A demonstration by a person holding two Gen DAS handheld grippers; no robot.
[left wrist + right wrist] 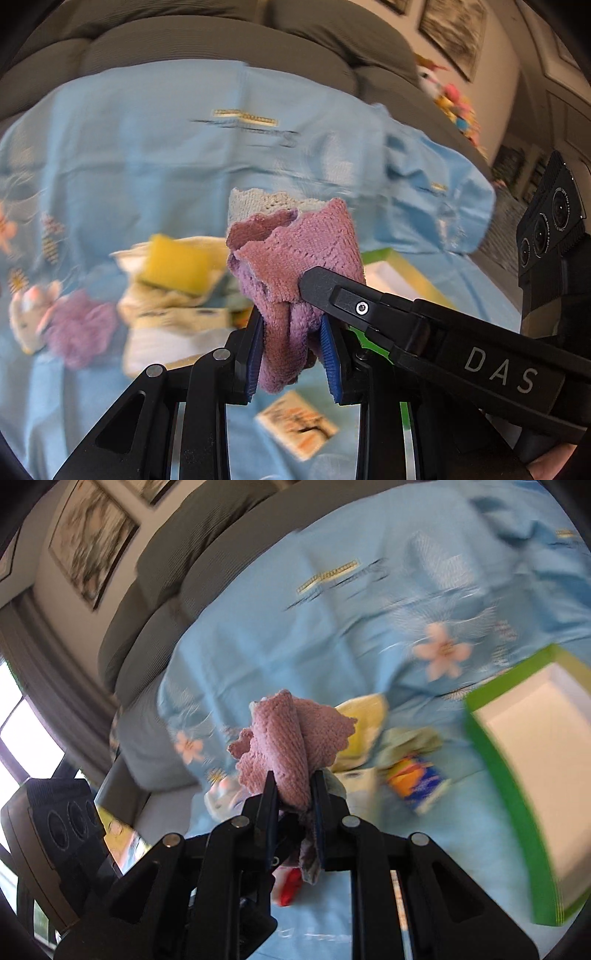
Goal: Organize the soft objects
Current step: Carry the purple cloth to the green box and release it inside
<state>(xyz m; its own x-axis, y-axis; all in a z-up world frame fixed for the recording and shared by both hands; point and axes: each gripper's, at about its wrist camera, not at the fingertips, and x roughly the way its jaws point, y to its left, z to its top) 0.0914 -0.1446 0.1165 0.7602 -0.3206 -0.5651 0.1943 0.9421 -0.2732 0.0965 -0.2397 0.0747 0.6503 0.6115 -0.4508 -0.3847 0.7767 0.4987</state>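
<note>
While both views are blurred, the largest thing is a grey sofa [221,48] with a light blue flowered sheet [155,155] spread over its seat. On the sheet to the right lies a green-rimmed box [495,760] with a white inside, open side up. Near the middle of the sheet sits a loose pile of soft things: a yellow sponge [173,264] on top of cream cloths [166,306], with a purple cloth [79,328] and a small plush toy [27,314] just beside them.

The pink knitted cloth [295,258], pale grey at its far edge, is held up above the sheet, bunched and folded. The left gripper [291,354] is closed on its lower fold, blue pads pressing both sides. The right gripper [293,801] is closed on the same cloth from the other side; its finger [321,284] touches the cloth in the left view.
</note>
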